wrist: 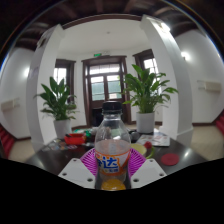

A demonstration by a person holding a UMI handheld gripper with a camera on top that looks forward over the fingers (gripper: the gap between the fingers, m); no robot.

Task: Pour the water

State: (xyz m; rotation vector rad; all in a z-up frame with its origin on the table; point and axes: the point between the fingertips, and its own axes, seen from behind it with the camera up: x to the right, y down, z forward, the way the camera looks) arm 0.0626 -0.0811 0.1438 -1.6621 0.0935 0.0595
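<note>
A bright room with white walls and a dark-framed door (104, 84) at the far end fills the view, two leafy potted plants flanking it: one plant (57, 100) on the left, another plant (148, 92) on the right. Nearer lies a dark table (60, 152) carrying small red items too blurred to name. Closest, a clear plastic bottle (112, 150) with orange drink at its base and a blue label stands upright between the fingers of the gripper (112, 163); both pink pads (91, 160) press its sides, clamping it
</note>
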